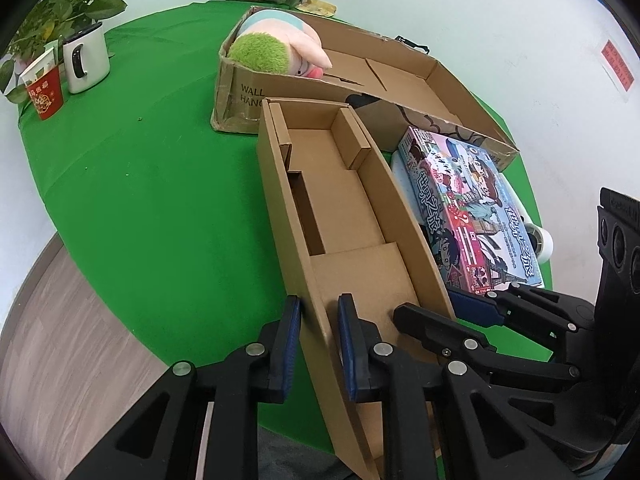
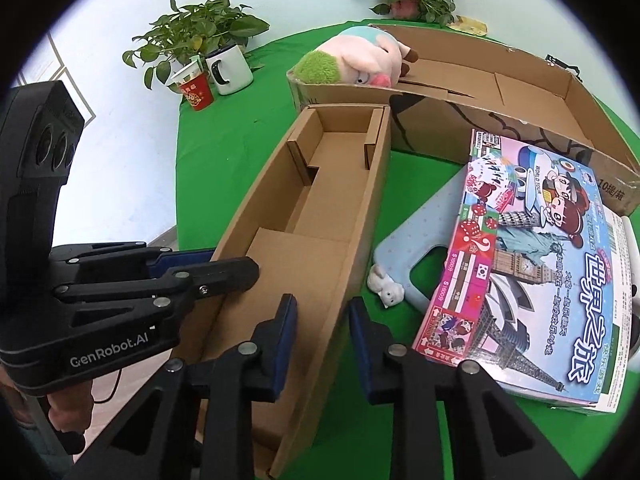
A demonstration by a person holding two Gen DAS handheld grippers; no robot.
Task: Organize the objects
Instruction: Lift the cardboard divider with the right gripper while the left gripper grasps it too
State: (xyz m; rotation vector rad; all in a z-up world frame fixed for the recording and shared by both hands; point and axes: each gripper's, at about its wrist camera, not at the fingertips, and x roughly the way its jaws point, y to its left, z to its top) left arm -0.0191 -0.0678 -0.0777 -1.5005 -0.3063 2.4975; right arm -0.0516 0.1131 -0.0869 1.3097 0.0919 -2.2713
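Two cardboard boxes (image 2: 304,216), two plants (image 2: 196,32)

Both wrist views close above the tabletop (image 1: 152,200), angled steeply down and forward along the jaws, left from the narrow cardboard box's (image 1: 344,216) left wall, right from its right wall, sharing box, board game (image 2: 532,280) and plush toy (image 2: 360,60).

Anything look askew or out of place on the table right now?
Yes. The board game box lies crooked, half on a pale blue board. A small white figurine lies loose beside it. The big carton has torn edges, its plush pig spilling over the rim.
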